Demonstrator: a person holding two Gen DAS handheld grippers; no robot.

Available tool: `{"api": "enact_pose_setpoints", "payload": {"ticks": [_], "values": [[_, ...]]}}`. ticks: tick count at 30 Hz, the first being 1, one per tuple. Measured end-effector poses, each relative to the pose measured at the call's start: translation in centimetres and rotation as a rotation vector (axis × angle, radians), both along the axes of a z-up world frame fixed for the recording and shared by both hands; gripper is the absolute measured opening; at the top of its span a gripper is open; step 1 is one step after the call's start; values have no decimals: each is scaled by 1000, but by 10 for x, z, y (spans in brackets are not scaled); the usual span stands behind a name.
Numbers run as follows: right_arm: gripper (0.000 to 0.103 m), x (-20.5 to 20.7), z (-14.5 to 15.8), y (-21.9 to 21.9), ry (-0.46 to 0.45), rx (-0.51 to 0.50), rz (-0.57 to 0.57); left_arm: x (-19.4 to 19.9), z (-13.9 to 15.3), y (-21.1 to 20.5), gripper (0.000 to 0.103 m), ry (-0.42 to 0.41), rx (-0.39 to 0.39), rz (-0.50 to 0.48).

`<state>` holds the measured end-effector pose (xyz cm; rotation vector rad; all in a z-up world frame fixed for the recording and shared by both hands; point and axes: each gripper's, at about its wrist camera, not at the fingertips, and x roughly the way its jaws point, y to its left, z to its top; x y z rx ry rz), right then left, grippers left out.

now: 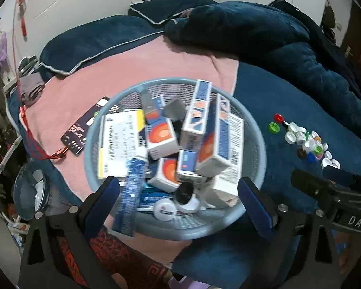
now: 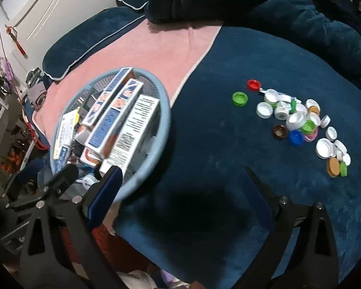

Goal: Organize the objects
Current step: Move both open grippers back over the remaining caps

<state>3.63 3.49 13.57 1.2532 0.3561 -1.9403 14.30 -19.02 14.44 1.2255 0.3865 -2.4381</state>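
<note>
A round pale-blue mesh basket (image 1: 170,82) sits on the bed, piled with white, blue and orange cartons (image 1: 161,134), a yellow-edged box (image 1: 120,139), a glittery blue tube (image 1: 132,192) and a small white jar (image 1: 164,209). My left gripper (image 1: 180,197) is open over the basket's near side, pads apart and touching nothing. A heap of loose bottle caps (image 2: 298,120) in white, green, red, blue and brown lies on the dark blue blanket (image 2: 216,144). My right gripper (image 2: 183,185) is open above bare blanket, between the basket (image 2: 166,110) and the caps.
A pink towel (image 1: 132,65) lies under the basket's left side, with a dark phone (image 1: 84,125) on a red lanyard. A bunched blue quilt (image 1: 264,31) and pillows fill the back. A small bin (image 1: 29,190) and cluttered shelves stand off the bed's left edge.
</note>
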Motion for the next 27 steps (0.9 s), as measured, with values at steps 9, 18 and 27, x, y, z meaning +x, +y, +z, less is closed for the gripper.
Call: {"api": "enact_pose_setpoints", "payload": {"ticks": [9,18,27], "values": [[98,-17,0,32,-8,0,-57,-19,2,31,99,-3,-12,-59],[98,-41,-8,72,-41,2,-140,-45,-9,72,99,-34,-9,-136],[98,-69,-17,117,-59,5,-239,-73,-25,115,100,-66,0,-217]]}}
